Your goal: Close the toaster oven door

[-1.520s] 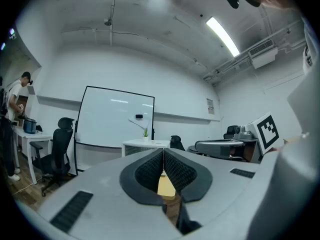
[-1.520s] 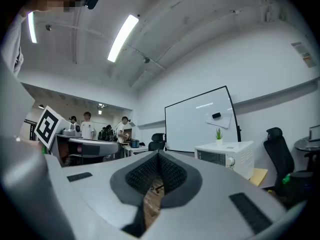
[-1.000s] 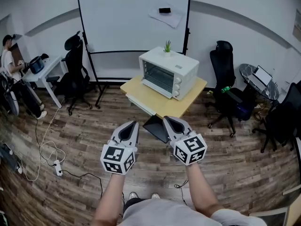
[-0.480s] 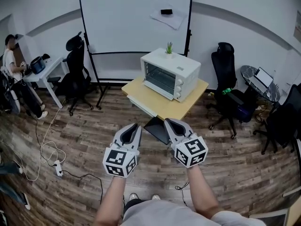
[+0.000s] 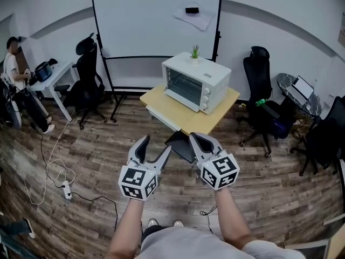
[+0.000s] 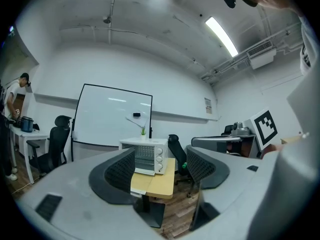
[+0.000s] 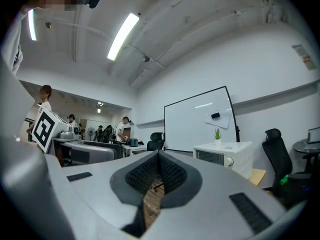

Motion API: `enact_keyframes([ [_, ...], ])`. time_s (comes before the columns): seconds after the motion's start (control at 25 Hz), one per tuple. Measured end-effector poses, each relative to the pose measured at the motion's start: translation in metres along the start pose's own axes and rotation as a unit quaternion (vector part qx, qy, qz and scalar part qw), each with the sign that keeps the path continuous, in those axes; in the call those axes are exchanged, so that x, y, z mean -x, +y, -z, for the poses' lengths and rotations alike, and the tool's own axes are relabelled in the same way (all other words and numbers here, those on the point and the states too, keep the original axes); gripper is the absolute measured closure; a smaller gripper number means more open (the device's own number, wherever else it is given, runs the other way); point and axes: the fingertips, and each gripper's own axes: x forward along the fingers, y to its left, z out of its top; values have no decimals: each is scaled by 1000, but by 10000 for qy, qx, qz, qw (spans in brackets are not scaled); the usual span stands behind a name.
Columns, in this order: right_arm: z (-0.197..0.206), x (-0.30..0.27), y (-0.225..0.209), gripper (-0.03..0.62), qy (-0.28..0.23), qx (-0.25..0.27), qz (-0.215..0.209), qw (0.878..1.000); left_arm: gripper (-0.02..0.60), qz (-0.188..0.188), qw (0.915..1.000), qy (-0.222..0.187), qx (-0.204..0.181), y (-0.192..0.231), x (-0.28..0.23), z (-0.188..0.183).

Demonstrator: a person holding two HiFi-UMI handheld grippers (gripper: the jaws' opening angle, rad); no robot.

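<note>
A white toaster oven (image 5: 197, 81) stands on a small wooden table (image 5: 183, 115) in front of a whiteboard, well beyond both grippers. Its glass door faces front-left and looks upright against the oven's front. The oven (image 6: 147, 155) also shows between the left jaws, and the oven (image 7: 226, 156) lies right of the right jaws. My left gripper (image 5: 156, 144) is held above the floor with its jaws spread and nothing between them. Beside it, my right gripper (image 5: 195, 137) has its jaws pressed together, empty. Both point toward the table.
A small plant (image 5: 194, 53) sits on the oven. A whiteboard (image 5: 156, 20) stands behind the table, with black office chairs at left (image 5: 86, 74) and right (image 5: 259, 80). A person (image 5: 11, 63) is at a desk far left. A cable and power strip (image 5: 64, 190) lie on the wooden floor.
The left gripper's jaws have opened; they were together before. The right gripper has stayed shut. The table and oven have barely shifted in view.
</note>
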Motion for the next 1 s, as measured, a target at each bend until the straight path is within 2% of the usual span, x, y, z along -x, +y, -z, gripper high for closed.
enact_keyframes([
  [0.68, 2, -5, -19, 594, -13, -13, -85, 10000, 275, -55, 10000, 14, -23, 1, -16, 1],
  [1.0, 12, -34, -42, 594, 33, -49, -38, 10000, 275, -35, 10000, 46, -36, 25, -48, 9],
])
